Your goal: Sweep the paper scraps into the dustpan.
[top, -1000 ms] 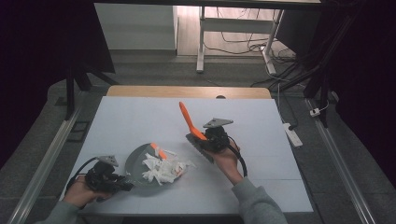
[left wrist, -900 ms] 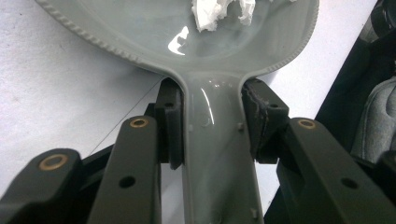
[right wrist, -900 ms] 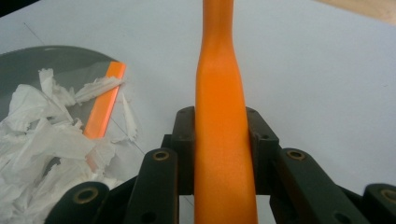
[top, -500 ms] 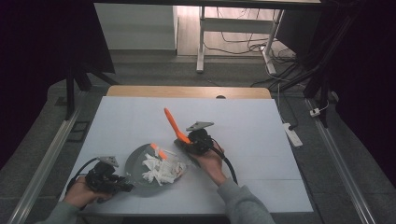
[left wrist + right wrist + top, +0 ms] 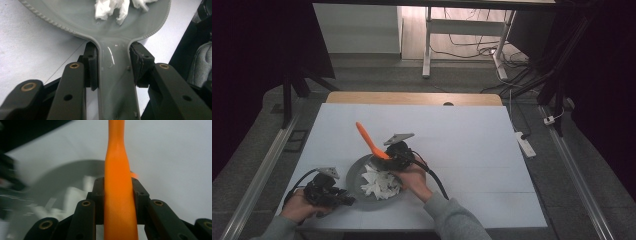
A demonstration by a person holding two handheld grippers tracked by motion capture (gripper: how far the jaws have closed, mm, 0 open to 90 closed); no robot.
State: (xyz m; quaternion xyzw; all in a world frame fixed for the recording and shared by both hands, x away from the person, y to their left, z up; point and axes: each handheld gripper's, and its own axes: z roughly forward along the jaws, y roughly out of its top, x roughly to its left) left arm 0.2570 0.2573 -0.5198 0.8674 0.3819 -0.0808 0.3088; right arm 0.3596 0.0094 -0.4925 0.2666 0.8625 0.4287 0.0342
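Leftward across the white surface (image 5: 462,130) is where the right claw (image 5: 393,152) has been travelling since the earlier frames, carrying the long orange plastic spatula (image 5: 368,139) from the middle of the surface to the far rim of the round grey ceramic pan-shaped dish (image 5: 357,172). That claw is clamping the spatula's handle between its pads, as the right gripper view is showing (image 5: 120,202), with the orange blade sticking up and away from the person. The left claw (image 5: 337,197) is staying put at the near left of the surface, gripping the dish's flat grey handle (image 5: 116,85) tightly from both sides. Crumpled white paper scraps (image 5: 382,182) are lying in a heap inside the dish, towards its right half, just beneath the right hand (image 5: 414,175). Judging by this, the work is only partway along: the dish is being steadied and the tool is arriving, but the scraps are not yet being stirred or scooped. A small orange bit seems to be lying near the dish's far rim, though the blur is making that uncertain. Lowering the blade into the heap looks to be what is left.
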